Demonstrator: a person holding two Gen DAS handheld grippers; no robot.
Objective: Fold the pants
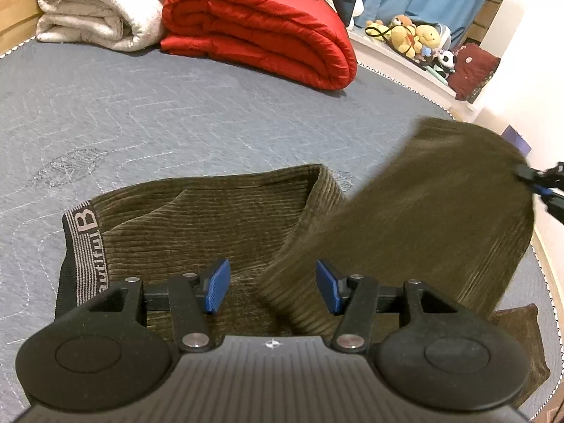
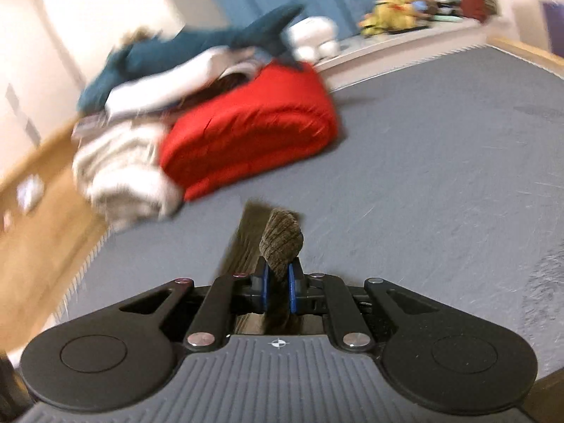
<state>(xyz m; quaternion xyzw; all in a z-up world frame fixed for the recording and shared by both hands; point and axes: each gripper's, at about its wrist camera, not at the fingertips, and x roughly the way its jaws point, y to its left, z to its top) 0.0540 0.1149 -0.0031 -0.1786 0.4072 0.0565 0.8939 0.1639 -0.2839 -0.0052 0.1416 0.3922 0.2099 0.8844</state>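
Olive-brown corduroy pants (image 1: 218, 225) lie on the grey quilted bed (image 1: 176, 112), with a black and grey lettered waistband (image 1: 84, 246) at the left. My left gripper (image 1: 273, 287) is open and empty, low over the pants. One pant leg (image 1: 440, 218) is lifted and blurred at the right, held at its end by my right gripper (image 1: 528, 176). In the right wrist view my right gripper (image 2: 278, 282) is shut on a bunched end of the pants (image 2: 282, 243) above the bed (image 2: 440, 176).
A folded red blanket (image 1: 268, 31) and a white blanket (image 1: 95, 10) lie at the far side of the bed. A blue plush shark (image 2: 197, 49) lies on top of them. Stuffed toys (image 1: 416, 38) sit on a white ledge. A wooden frame (image 2: 42, 218) borders the bed.
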